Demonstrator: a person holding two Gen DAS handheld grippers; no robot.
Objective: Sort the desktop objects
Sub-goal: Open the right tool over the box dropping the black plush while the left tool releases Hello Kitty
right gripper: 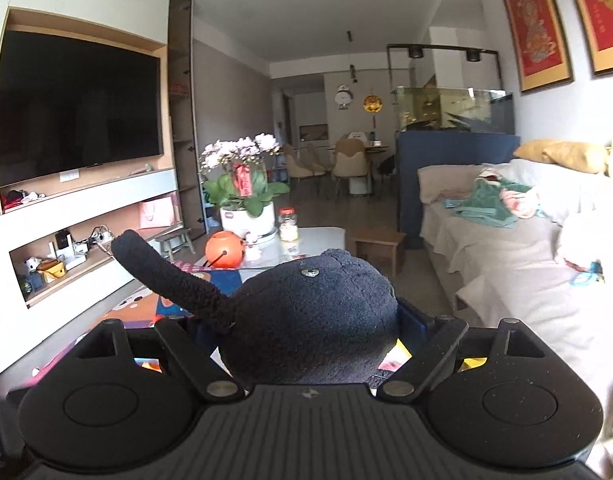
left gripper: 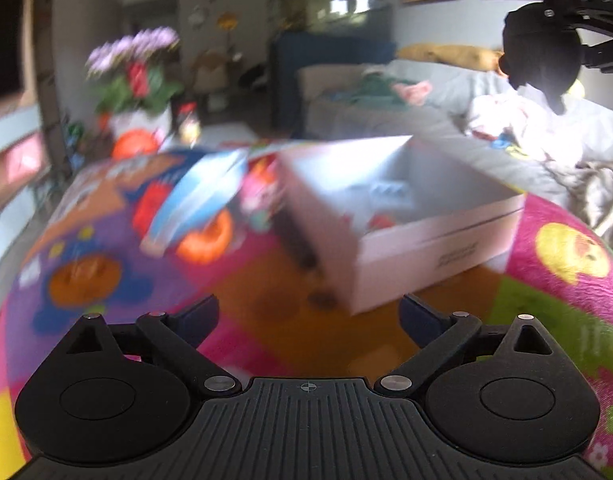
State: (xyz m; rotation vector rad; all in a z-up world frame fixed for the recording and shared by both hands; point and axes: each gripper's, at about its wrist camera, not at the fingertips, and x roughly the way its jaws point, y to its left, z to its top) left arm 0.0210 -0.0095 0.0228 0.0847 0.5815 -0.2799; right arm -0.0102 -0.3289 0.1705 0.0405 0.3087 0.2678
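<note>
The left gripper (left gripper: 308, 314) hangs over a desk covered by a bright cartoon-printed cloth (left gripper: 242, 344) in pink, purple, orange and green, and its jaws stand spread wide with nothing between them. Just ahead of it, towards the right of the left wrist view, sits an open white cardboard box (left gripper: 430, 256) with printed lettering on its near wall; small things lie inside, too blurred to name. To the left of the box a blue and white flat packet (left gripper: 198, 204) lies on the cloth, also smeared by motion blur. The right gripper (right gripper: 306, 328) holds a dark navy fleece plush toy (right gripper: 310, 320) with a rounded body and one long ear or limb sticking out to the upper left; its jaws pinch the toy's body on both sides. In the left wrist view that same toy shows at the upper right, raised well above the box. Beyond the desk stand a white pot of pink orchids (right gripper: 246, 184), an orange round ball-like thing (right gripper: 224, 249) and a clear jar with a red lid (right gripper: 288, 224). A sofa draped in pale cloth (right gripper: 502, 256) runs along the right.
</note>
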